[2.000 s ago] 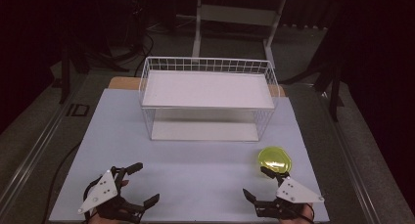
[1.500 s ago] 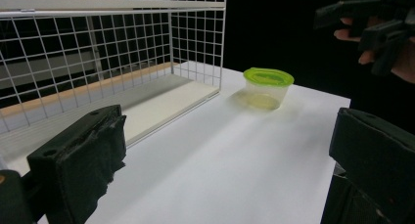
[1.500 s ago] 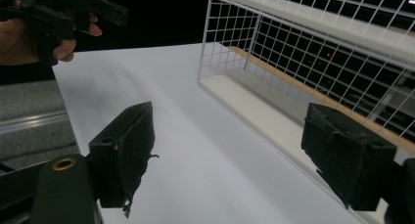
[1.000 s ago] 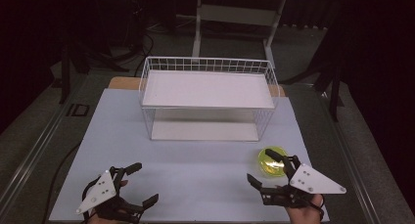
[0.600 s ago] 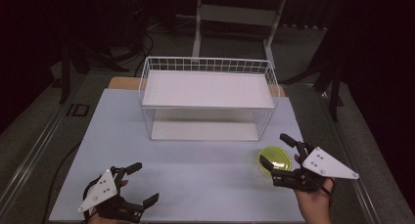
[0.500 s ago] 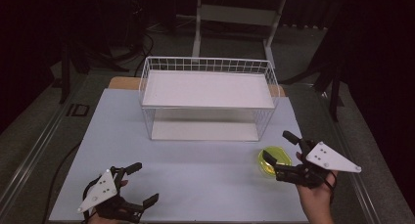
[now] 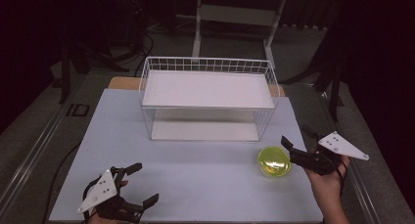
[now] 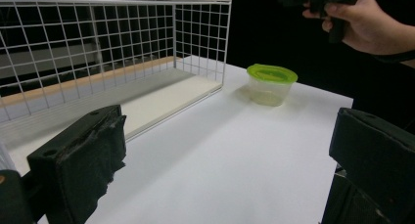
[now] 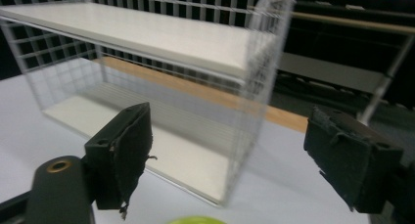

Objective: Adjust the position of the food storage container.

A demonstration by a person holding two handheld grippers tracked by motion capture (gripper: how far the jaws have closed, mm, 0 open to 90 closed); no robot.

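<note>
- The tub (image 7: 274, 161) is small and round, clear plastic with a yellow-green lid, standing near the right end of the rack (image 7: 208, 102).
- Right gripper (image 7: 297, 148): jaws released, just closing slightly, nothing between them.
- Left gripper (image 7: 139, 183): jaws released.
- One tub, one rack, two grippers.

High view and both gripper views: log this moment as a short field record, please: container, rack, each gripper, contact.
container: round clear tub with yellow-green lid, lid on, upright on the white table
rack: white wire two-shelf rack, behind the tub, apart from it
right gripper: jaws open, nothing between them, just right of the tub
left gripper: jaws open, nothing between them, near front left edge
contact: cannot tell whether the right gripper touches the tub
</note>
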